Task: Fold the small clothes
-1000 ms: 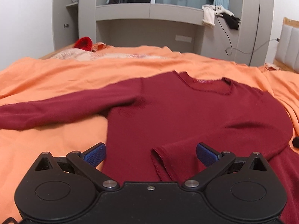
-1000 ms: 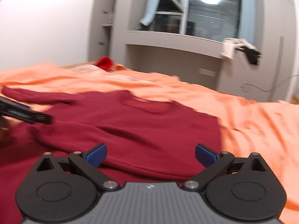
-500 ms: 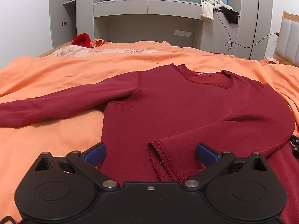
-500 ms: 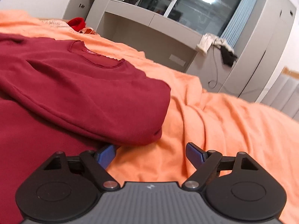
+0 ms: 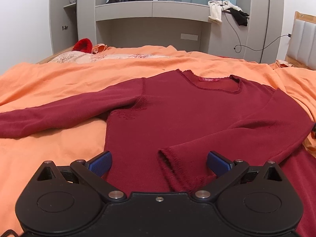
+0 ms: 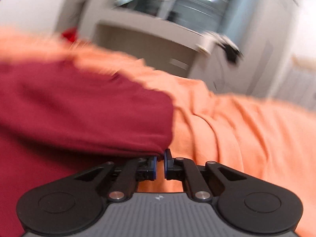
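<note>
A dark red long-sleeved sweater (image 5: 177, 114) lies flat on the orange blanket (image 5: 49, 79), neckline away from me. One sleeve (image 5: 59, 110) stretches out to the left; the other is folded across the body, its frayed cuff (image 5: 173, 164) lying between the blue pads of my left gripper (image 5: 159, 163), which is open and not pressing it. In the blurred right wrist view, my right gripper (image 6: 160, 158) is shut, pinching the sweater (image 6: 79, 108) at the outer edge of its folded side, low against the blanket (image 6: 237, 128).
A grey shelf unit (image 5: 154, 9) stands beyond the bed, with clothes (image 5: 217, 9) draped on its ledge and a cable (image 5: 246, 47) hanging down. A red item (image 5: 83, 44) lies at the bed's far left. A padded headboard (image 5: 304, 39) is at the right.
My right gripper dropped to the sweater's right folded edge and went from wide open to shut on it. The left gripper stayed put and open.
</note>
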The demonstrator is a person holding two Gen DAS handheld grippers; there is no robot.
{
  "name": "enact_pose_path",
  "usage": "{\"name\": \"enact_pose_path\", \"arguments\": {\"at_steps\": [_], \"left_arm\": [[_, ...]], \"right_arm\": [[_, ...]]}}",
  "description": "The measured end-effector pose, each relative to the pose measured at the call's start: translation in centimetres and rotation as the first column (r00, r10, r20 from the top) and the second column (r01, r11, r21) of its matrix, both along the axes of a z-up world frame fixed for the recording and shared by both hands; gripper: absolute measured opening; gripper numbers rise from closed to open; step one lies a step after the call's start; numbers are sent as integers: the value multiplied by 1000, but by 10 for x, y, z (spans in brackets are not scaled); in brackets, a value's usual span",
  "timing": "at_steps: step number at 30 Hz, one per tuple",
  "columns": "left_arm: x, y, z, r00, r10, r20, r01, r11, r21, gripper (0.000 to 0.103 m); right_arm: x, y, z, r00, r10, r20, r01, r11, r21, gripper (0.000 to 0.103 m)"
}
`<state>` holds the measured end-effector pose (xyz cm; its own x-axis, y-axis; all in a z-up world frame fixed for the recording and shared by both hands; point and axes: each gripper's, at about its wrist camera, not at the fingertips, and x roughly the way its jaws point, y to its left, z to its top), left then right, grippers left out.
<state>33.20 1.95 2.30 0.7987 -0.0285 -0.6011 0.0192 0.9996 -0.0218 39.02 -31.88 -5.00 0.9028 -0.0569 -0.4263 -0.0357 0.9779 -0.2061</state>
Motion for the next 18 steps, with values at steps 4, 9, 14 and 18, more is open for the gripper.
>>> {"name": "enact_pose_path", "arguments": {"at_steps": [4,9,14,18], "left_arm": [[-1,-10,-3,1000,-31,0,31,999,25,103],[-3,-25,-10,998,-64,-9,64,993,96,103],[-4,-26,-9,998,-67,-3,67,992,103,103],[-10,-14,0,998,-28,53,26,999,47,102]], "right_arm": [[-4,-45,20,995,-103,11,93,931,353,5],[5,-50,8,993,-112,-48,122,923,364,5],[13,-55,-5,990,-97,-103,132,895,427,7],[11,-57,-2,988,-64,-137,121,881,457,18]]}}
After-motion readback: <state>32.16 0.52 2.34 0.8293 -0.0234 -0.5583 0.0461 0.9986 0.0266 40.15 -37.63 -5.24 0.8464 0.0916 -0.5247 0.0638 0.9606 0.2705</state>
